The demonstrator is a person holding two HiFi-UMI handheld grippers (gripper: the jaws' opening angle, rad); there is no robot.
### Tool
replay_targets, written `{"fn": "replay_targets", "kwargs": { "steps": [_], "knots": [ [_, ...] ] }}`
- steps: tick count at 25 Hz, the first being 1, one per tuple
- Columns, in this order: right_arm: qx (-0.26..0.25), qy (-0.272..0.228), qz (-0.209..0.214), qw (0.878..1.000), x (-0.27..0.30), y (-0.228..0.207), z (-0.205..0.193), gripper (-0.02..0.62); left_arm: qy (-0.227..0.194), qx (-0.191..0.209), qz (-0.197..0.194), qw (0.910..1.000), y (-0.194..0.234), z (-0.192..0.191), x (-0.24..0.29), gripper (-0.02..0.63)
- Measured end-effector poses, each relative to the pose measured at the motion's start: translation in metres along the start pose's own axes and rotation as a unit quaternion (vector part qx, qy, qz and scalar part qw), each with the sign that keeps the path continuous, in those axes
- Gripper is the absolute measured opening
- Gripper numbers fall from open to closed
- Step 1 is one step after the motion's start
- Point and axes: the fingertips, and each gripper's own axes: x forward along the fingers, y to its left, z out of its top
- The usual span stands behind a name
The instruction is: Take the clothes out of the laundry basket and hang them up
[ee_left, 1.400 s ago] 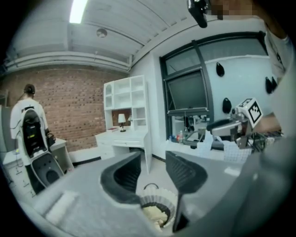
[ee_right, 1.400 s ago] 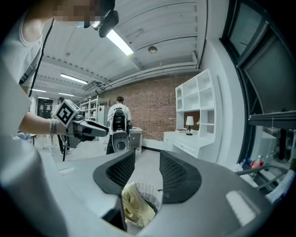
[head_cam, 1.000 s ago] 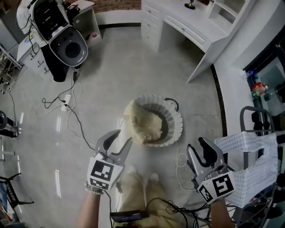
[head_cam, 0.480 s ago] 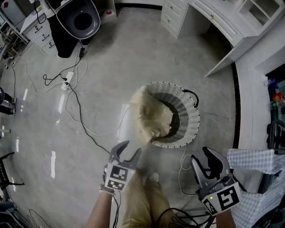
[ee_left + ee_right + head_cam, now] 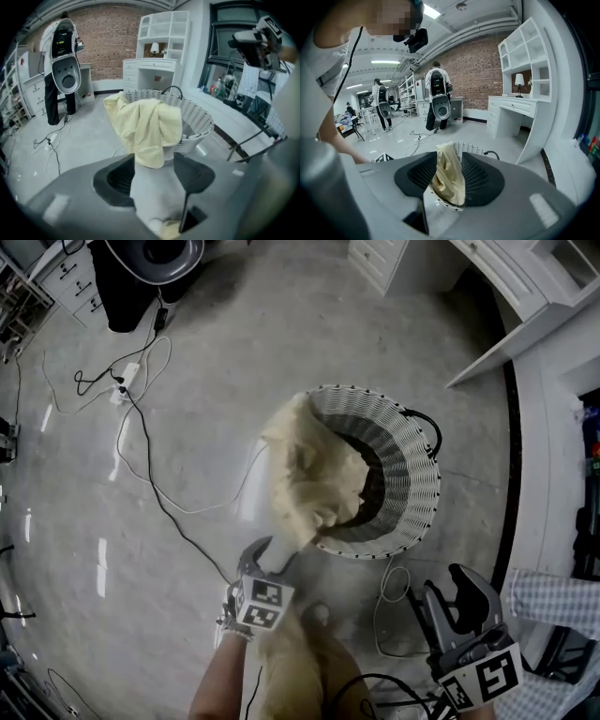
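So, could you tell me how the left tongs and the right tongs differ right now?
The left tongs are almost at the yellow cloth's hanging edge; the right tongs sit farther from it, off to one side of the basket. The left tongs' jaws have just been opening and look wider than the right tongs' jaws. Both are open, with nothing between the jaws yet, and point toward the basket.

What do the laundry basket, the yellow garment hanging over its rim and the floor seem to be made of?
Laundry basket: white woven plastic or painted wicker, judging by its ribbed weave. Yellow garment: soft matte cloth, perhaps cotton; it drapes in folds. Floor: polished concrete or stone, probably; grey, glossy, with light reflections.
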Motion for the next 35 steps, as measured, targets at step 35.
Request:
{"fn": "replay_targets", "kwargs": {
  "steps": [35],
  "knots": [
    [0.007,-0.077,-0.036,0.996,-0.112,-0.012,0.138,0.152,-0.206,0.125,0.067,0.9682,0.001,0.344,-0.235,0.009]
  ]
}}
